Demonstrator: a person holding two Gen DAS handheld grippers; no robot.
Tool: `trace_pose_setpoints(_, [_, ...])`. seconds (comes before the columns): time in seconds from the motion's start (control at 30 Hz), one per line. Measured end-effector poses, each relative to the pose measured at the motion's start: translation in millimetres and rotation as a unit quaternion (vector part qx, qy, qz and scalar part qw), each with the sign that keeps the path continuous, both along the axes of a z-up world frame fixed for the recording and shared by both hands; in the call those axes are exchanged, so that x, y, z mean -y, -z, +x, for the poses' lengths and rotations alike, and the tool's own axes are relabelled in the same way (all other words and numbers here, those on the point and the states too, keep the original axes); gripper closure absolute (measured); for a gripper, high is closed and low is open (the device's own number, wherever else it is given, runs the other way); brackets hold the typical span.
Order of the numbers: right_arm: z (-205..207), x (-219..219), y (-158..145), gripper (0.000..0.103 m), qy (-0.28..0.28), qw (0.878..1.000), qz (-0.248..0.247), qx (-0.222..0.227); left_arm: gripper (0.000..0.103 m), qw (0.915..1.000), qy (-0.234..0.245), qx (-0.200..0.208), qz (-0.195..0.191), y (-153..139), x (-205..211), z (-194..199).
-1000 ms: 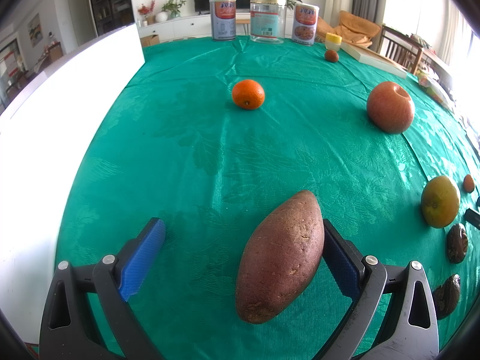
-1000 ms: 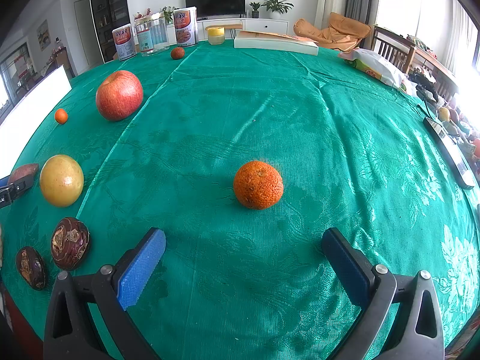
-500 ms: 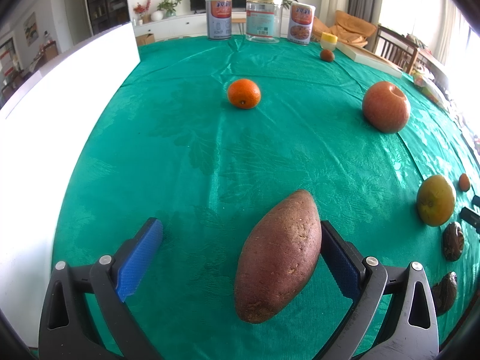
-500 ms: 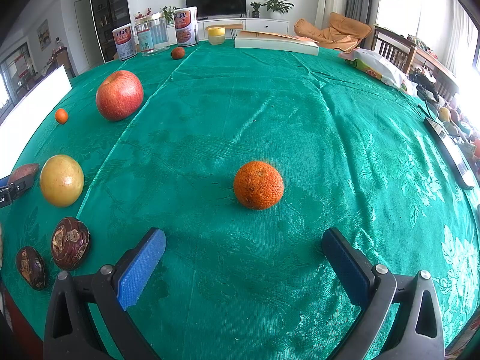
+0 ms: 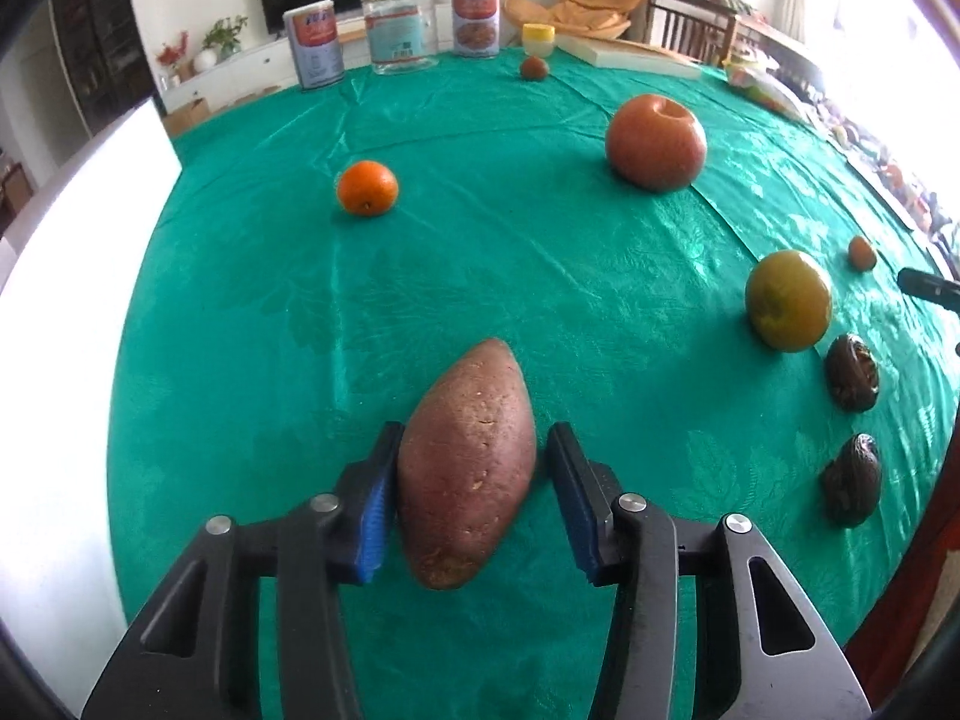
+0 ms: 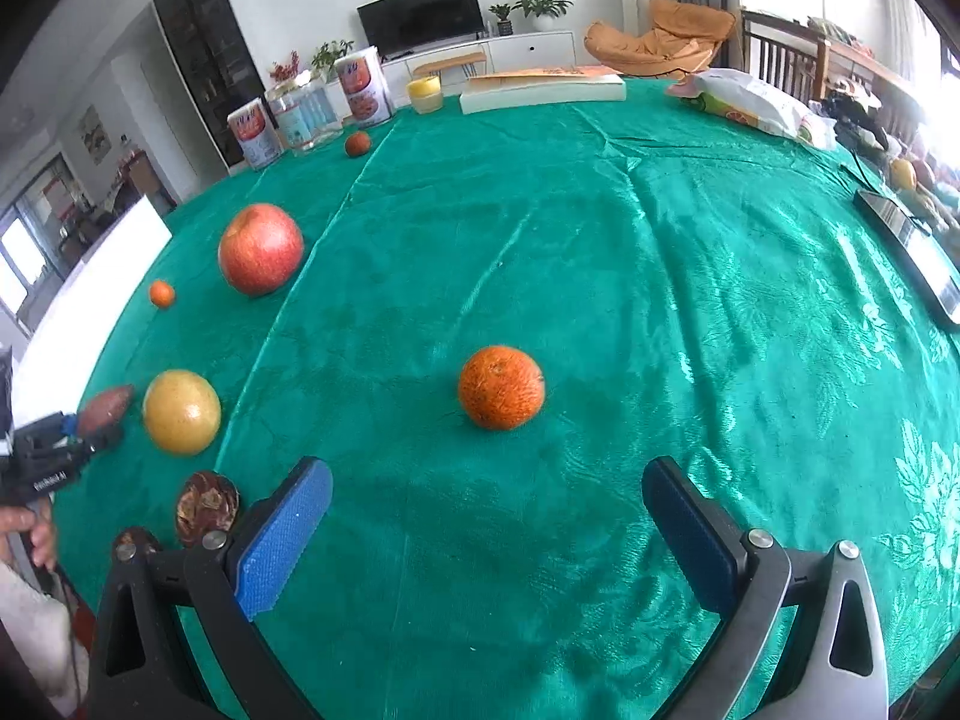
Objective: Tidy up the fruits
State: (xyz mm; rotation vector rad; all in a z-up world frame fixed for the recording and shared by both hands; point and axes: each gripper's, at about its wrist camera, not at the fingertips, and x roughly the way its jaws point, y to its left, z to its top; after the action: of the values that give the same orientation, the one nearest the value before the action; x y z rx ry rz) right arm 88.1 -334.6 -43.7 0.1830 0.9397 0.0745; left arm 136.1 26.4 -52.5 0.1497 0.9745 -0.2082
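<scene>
Your left gripper (image 5: 471, 483) has just been closing, with the sweet potato (image 5: 467, 462) between its jaws. The left blue pad (image 5: 377, 510) sits against the tuber's flank; on the other side a thin gap shows between the pad and the skin, so a full grip cannot be confirmed. The sweet potato lies lengthwise along the fingers on the green tablecloth (image 5: 480, 276), its pointed end away from you.

To the right of that gripper lie two dark brown wrinkled fruits (image 5: 851, 479), then a yellow-green citrus (image 5: 788, 300). Further ahead sit a small orange (image 5: 367, 188) to the left and a red apple (image 5: 655, 141) to the right.

Your right gripper (image 6: 489, 537) stands wide open and holds nothing. A rough-skinned orange (image 6: 501, 387) lies just ahead of it, near the centreline and clear of both pads.
</scene>
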Motion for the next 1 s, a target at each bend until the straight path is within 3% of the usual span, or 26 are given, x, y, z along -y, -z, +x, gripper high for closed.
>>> trace_pose_setpoints(0.13, [18.3, -16.6, -5.8, 0.016, -0.035, 0.998, -0.053, -0.017, 0.062, 0.9982, -0.037, -0.018, -0.044, -1.4, -12.0, 0.6])
trace_pose_setpoints(0.2, [31.4, -20.8, -3.2, 0.016, -0.031, 0.997, -0.071, -0.021, 0.062, 0.9959, -0.049, -0.028, -0.070, -4.4, -18.5, -1.7])
trace_pose_setpoints(0.23, [38.0, -17.9, -0.4, 0.022, -0.023, 0.997, -0.070, -0.026, 0.062, 0.9950, -0.052, -0.030, -0.079, -7.1, -21.2, -4.2])
trace_pose_setpoints(0.27, [43.6, -15.3, 3.3, 0.029, -0.016, 0.997, -0.064, -0.031, 0.062, 0.9944, -0.054, -0.030, -0.086, -10.8, -23.8, -7.6])
trace_pose_setpoints(0.3, [48.8, -13.1, 8.9, 0.054, -0.018, 0.997, -0.056, -0.045, 0.062, 0.9938, -0.055, -0.028, -0.092, -15.5, -26.3, -11.3])
trace_pose_setpoints(0.33, [48.7, -13.4, 8.8, 0.069, -0.016, 0.997, -0.065, -0.040, 0.062, 0.9932, -0.056, -0.027, -0.099, -21.3, -29.7, -15.3])
trace_pose_setpoints(0.43, [42.4, -19.4, 3.4, 0.073, -0.025, 0.997, -0.055, -0.053, 0.062, 0.9890, -0.061, -0.023, -0.133, -47.2, -47.3, -30.9])
trace_pose_setpoints(0.53, [32.7, -48.6, -28.9, 0.073, -0.057, 0.998, -0.018, -0.035, 0.062, 0.9832, -0.072, 0.009, -0.167, -90.2, -81.3, -48.2])
trace_pose_setpoints(0.63, [31.8, -117.6, -73.8, 0.073, -0.136, 0.989, 0.052, -0.017, 0.062, 0.9779, -0.114, 0.052, -0.167, -128.5, -130.3, -56.1])
trace_pose_setpoints(0.73, [33.2, -217.3, -108.5, 0.073, -0.239, 0.965, 0.106, -0.010, 0.062, 0.9684, -0.181, 0.061, -0.161, -139.9, -191.8, -50.0])
trace_pose_setpoints(0.87, [35.1, -357.4, -123.9, 0.073, -0.351, 0.925, 0.144, -0.022, 0.062, 0.9519, -0.281, 0.028, -0.118, -116.0, -268.1, -38.7])
trace_pose_setpoints(1.0, [37.3, -474.4, -115.6, 0.073, -0.415, 0.903, 0.110, -0.023, 0.062, 0.9372, -0.336, -0.003, -0.092, -85.1, -309.0, -40.5])
